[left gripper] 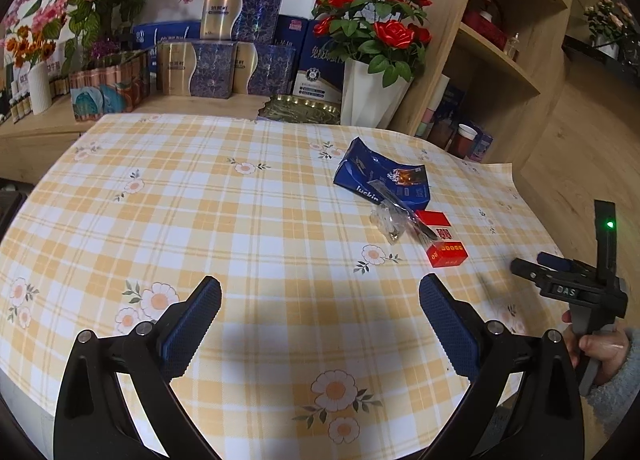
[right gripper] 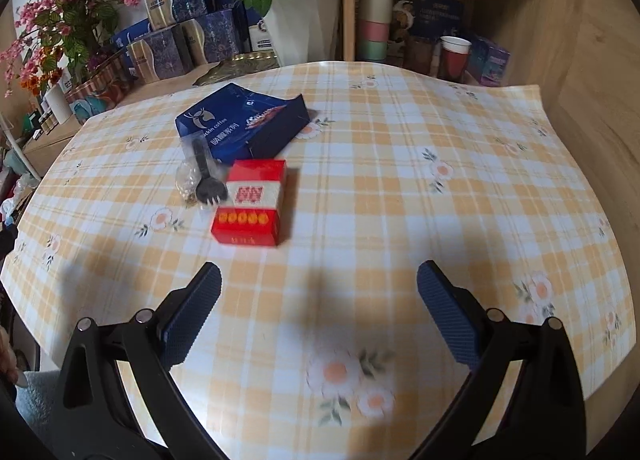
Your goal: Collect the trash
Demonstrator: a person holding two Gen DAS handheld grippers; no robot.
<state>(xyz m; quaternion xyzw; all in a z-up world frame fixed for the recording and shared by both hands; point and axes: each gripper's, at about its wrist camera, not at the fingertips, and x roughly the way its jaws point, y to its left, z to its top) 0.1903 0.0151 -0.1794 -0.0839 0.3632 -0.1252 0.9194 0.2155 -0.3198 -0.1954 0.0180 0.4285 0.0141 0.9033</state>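
Checked tablecloth (right gripper: 400, 188): both grippers wide, empty; only left view shows hand (left gripper: 600, 348) holding right gripper (left gripper: 524, 272).

The tablecloth (right gripper: 400, 180) looks smooth and faintly glossy, perhaps vinyl; the blue coffee bag (right gripper: 240, 128) is creased paper; the red box (right gripper: 250, 204) is shiny card; the fork (right gripper: 206, 180) is matt black plastic in clear crinkled wrapper (left gripper: 386, 220); shelves (left gripper: 500, 52) are matt wood.

near cloth (right gripper: 360, 220) bare | red box (right gripper: 250, 202) fronts fork (right gripper: 206, 180), blue bag (right gripper: 240, 124)
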